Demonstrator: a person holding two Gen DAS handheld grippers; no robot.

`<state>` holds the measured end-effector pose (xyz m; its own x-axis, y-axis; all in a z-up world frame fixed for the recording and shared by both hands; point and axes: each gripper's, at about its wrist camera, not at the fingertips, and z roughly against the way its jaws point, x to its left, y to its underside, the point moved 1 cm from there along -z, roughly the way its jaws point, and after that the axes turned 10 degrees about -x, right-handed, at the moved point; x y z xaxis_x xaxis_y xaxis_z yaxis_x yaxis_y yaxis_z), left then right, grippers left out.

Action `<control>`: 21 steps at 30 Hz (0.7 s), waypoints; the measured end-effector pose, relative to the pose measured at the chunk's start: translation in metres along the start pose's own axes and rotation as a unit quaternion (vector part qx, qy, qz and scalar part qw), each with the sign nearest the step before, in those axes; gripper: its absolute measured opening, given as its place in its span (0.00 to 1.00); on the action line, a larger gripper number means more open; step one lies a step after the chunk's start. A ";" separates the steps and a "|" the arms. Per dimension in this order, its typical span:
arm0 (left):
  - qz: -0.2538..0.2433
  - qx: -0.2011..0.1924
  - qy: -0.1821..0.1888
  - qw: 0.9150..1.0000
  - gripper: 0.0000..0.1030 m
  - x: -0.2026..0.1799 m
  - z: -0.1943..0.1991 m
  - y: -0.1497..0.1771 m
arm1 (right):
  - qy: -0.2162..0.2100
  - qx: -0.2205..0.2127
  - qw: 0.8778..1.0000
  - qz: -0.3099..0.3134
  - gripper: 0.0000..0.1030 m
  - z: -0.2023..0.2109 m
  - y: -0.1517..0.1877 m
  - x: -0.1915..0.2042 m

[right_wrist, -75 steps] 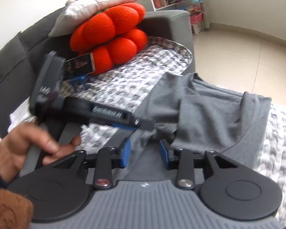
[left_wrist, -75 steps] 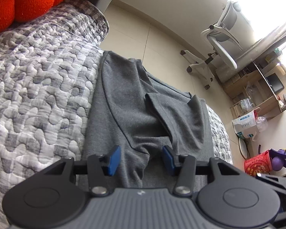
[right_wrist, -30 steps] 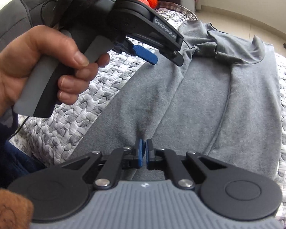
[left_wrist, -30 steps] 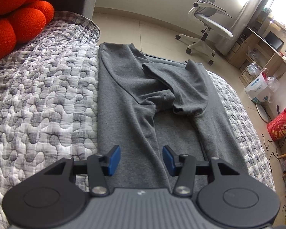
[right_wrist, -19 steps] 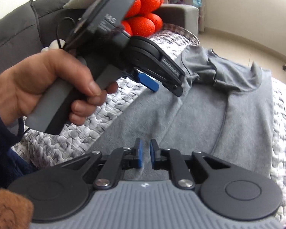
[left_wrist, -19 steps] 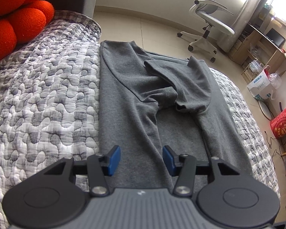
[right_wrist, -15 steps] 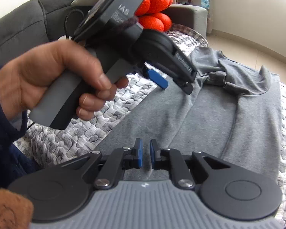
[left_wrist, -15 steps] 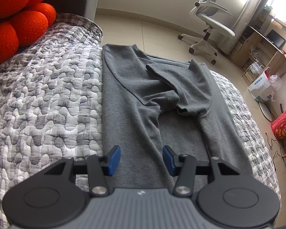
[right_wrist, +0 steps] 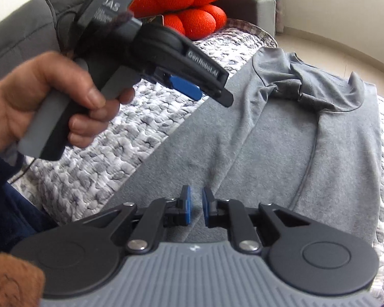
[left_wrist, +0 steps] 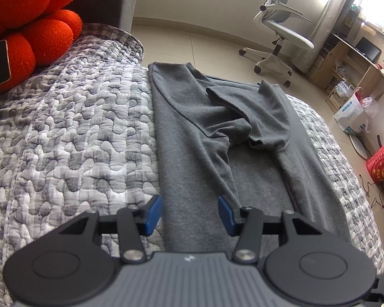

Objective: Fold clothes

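Left wrist view: grey shirt (left_wrist: 199,138) flat on quilted bed (left_wrist: 71,138), sides folded in, sleeves bunched at 12 o'clock. Left tool (left_wrist: 190,215) spread wide, holding nothing; right tool (right_wrist: 195,206) narrowly parted — probably just clear of the hem, clenched there a second ago. Risk: pinching one layer only, dragging the side folds open.

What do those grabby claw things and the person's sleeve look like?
Each claw is black with two round discs, a ribbed grey body and blue pads. The left claw has a grey handle and white lettering on its side. The hand holding it wears a dark navy sleeve.
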<state>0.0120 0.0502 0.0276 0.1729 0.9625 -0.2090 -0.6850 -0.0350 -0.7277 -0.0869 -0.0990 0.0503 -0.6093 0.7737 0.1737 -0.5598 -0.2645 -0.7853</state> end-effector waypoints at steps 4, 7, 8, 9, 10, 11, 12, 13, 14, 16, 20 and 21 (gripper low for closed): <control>-0.036 0.016 -0.015 0.999 0.48 -0.006 -0.006 0.011 | -0.002 0.032 0.999 0.004 0.15 -0.015 0.005 0.002; -0.067 0.019 -0.024 0.997 0.48 -0.011 -0.006 0.018 | -0.003 0.027 1.000 0.009 0.15 -0.015 0.005 0.003; -0.073 0.019 -0.026 0.997 0.49 -0.012 -0.005 0.019 | -0.006 0.024 1.000 0.006 0.16 -0.014 0.005 0.003; -0.076 0.019 -0.026 0.997 0.49 -0.013 -0.003 0.020 | -0.008 0.023 1.000 0.006 0.16 -0.013 0.005 0.003; -0.079 0.019 -0.027 0.996 0.49 -0.014 -0.001 0.022 | -0.009 0.026 1.000 0.010 0.16 -0.014 0.007 0.005; -0.082 0.019 -0.027 0.996 0.49 -0.015 0.000 0.024 | -0.010 0.030 0.999 0.014 0.16 -0.015 0.009 0.006; -0.085 0.019 -0.028 0.996 0.49 -0.016 0.002 0.025 | -0.011 0.032 0.999 0.021 0.15 -0.015 0.012 0.008; -0.091 0.019 -0.028 0.995 0.49 -0.017 0.004 0.027 | -0.009 0.031 0.999 0.026 0.14 -0.015 0.013 0.009; -0.096 0.019 -0.029 0.995 0.49 -0.019 0.006 0.030 | -0.009 0.033 0.999 0.026 0.14 -0.014 0.013 0.008; -0.107 0.018 -0.030 0.994 0.49 -0.021 0.011 0.034 | -0.013 0.037 0.999 0.014 0.14 -0.012 0.012 0.004; -0.109 0.020 -0.030 0.993 0.49 -0.021 0.018 0.038 | -0.015 0.026 0.999 -0.019 0.14 -0.002 0.006 -0.012; -0.104 0.021 -0.029 0.994 0.49 -0.020 0.020 0.038 | -0.013 0.014 0.999 -0.038 0.16 0.002 0.002 -0.021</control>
<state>-0.0315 0.0353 0.0168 0.2726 0.9619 -0.0178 -0.6681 0.1760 -0.7230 -0.0762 -0.1172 0.0460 -0.5778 0.7777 0.2478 -0.6210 -0.2219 -0.7517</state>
